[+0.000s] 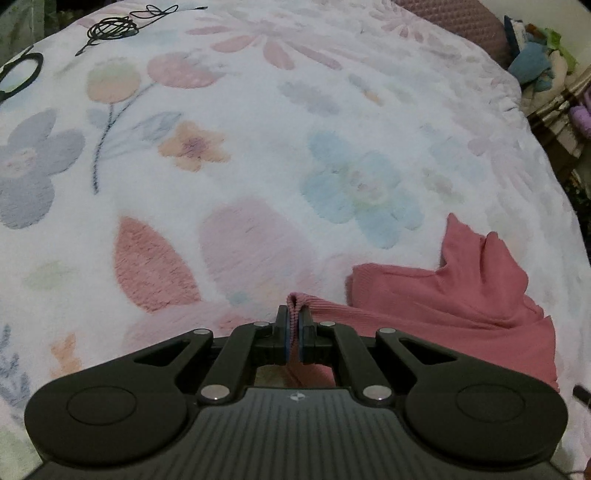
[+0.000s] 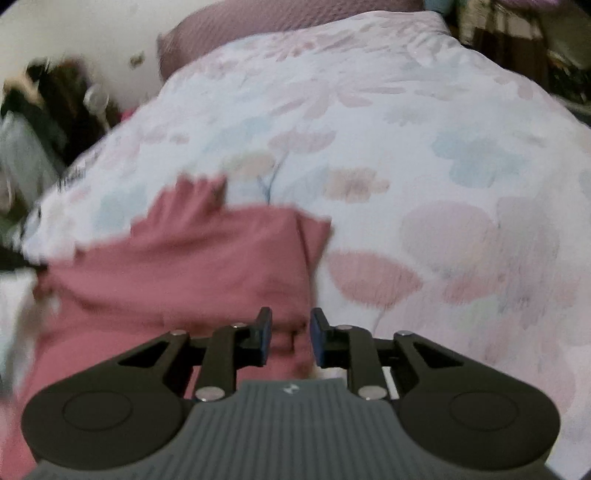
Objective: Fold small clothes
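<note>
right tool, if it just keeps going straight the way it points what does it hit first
Most likely the pink garment: the right tool is open with pink cloth showing in the gap between its fingers. Past that lies the floral blanket. The view is blurred, so depth is uncertain.

Blanket [image 1: 258,155] white, fluffy, with pastel flowers, covers bed. Black cable [image 1: 110,27] coiled on blanket at far left, black ring [image 1: 22,70] near it at left edge. Mauve pillow [image 1: 454,18] at far end of bed. Plush toys [image 1: 535,59] piled beside bed at right. In right wrist view, dark blurred clutter [image 2: 44,107] left of bed.
</note>
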`<action>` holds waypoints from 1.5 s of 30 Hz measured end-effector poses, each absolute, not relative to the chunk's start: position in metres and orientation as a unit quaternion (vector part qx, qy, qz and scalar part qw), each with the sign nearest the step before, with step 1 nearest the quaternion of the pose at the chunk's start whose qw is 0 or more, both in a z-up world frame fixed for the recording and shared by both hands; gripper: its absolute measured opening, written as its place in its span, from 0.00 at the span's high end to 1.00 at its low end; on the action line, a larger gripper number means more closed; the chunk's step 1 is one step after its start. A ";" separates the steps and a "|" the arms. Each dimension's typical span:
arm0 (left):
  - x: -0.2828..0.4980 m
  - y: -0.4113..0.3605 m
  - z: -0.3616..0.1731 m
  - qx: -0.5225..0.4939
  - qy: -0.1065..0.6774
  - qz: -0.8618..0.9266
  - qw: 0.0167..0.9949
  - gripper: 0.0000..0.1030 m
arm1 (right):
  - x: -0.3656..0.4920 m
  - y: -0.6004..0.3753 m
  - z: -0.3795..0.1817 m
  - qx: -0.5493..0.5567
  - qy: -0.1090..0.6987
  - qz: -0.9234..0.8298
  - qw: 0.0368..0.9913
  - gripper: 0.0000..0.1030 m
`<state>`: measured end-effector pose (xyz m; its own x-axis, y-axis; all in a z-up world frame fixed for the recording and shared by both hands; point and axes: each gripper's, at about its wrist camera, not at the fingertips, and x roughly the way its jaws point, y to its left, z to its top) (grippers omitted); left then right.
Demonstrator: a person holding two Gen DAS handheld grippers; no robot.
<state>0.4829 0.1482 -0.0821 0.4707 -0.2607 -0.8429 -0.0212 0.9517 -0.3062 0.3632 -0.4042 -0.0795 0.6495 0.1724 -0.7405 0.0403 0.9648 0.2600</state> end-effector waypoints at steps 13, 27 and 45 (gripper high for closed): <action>0.473 0.153 -0.103 -0.206 0.481 -0.090 0.848 0.47 | 0.479 -0.428 -0.141 0.254 0.449 -0.024 0.856 0.91; 0.457 0.160 -0.094 -0.221 0.462 -0.136 0.848 0.30 | 0.471 -0.447 -0.126 0.173 0.447 -0.081 0.874 0.99; 0.431 0.147 -0.111 -0.147 0.455 -0.154 0.865 0.70 | 0.353 -0.397 -0.101 0.074 0.459 0.016 0.885 0.81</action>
